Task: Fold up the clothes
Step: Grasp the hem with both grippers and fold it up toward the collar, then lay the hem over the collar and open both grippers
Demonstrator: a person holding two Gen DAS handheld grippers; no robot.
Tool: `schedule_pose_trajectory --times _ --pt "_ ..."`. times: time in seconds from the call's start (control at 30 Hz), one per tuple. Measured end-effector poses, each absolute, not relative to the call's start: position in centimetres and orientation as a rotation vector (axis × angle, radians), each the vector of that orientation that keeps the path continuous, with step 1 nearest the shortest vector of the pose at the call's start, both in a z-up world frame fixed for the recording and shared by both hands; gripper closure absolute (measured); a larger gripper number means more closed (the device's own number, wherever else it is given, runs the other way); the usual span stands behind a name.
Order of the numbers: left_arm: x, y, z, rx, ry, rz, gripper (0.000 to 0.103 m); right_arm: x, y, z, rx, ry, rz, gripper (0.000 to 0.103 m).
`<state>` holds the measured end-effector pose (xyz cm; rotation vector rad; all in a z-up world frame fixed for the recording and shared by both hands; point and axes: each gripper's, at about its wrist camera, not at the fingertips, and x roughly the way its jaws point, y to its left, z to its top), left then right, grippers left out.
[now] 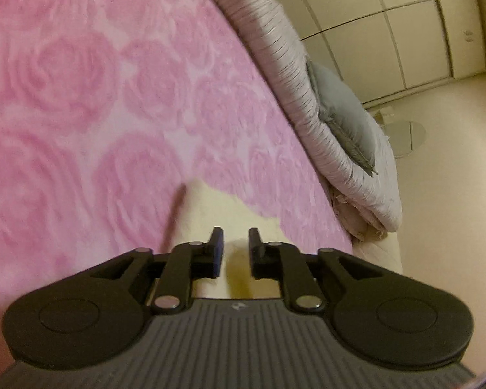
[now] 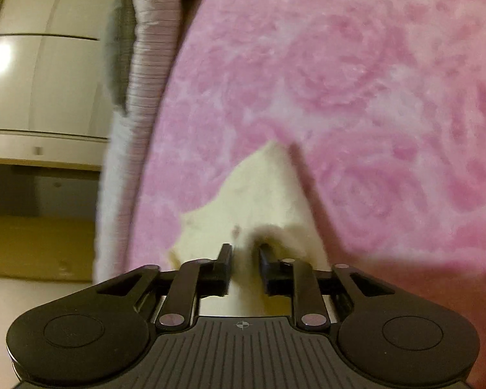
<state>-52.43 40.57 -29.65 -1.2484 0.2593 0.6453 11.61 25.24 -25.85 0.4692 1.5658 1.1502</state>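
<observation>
A cream-coloured garment [image 1: 207, 207] lies on a pink rose-patterned bedspread [image 1: 97, 97]. In the left wrist view my left gripper [image 1: 236, 236] has its jaws narrowly apart with cream cloth running between them. In the right wrist view the same garment [image 2: 252, 194] bunches up at my right gripper [image 2: 245, 250], whose jaws are close together on a fold of it. The pink bedspread [image 2: 356, 81] fills the area beyond. Most of the garment is hidden under the grippers.
A rolled pale quilt [image 1: 288, 74] with a grey pillow [image 1: 343, 110] lies along the bed's edge; it also shows in the right wrist view [image 2: 145, 81]. Cream wardrobe doors [image 1: 405, 32] and pale floor [image 1: 453, 194] lie beyond the bed.
</observation>
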Motion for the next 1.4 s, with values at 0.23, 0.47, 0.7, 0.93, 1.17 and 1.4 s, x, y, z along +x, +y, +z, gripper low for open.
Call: schedule_pose_trajectory --times 0.23,0.47,0.7,0.93,1.17,1.4 --pt "-51.9 38.7 -27.8 -0.997 0.431 0.586 0.08 11.4 21.3 -21.3 0.013 1.083 1.341 0.059" --pt "-48.9 38.4 -27.9 -0.903 0.474 0.551 0.08 8.3 20.8 -21.5 -0.167 0.946 1.495 0.059" --pt "-46.6 39.1 -28.4 -0.856 0.515 0.534 0.079 7.1 23.9 -22.8 -0.253 0.913 1.517 0.059" --pt "-43.4 40.1 -28.7 -0.769 0.597 0.543 0.075 7.1 26.4 -23.3 -0.25 0.942 1.517 0.059" --pt "-40.2 38.8 -29.5 -0.553 0.737 0.531 0.092 6.3 28.5 -24.1 -0.295 0.986 1.532 0.059" --pt "-41.1 38.7 -29.6 -0.577 0.687 0.53 0.096 6.1 28.6 -24.7 -0.298 0.967 1.514 0.09"
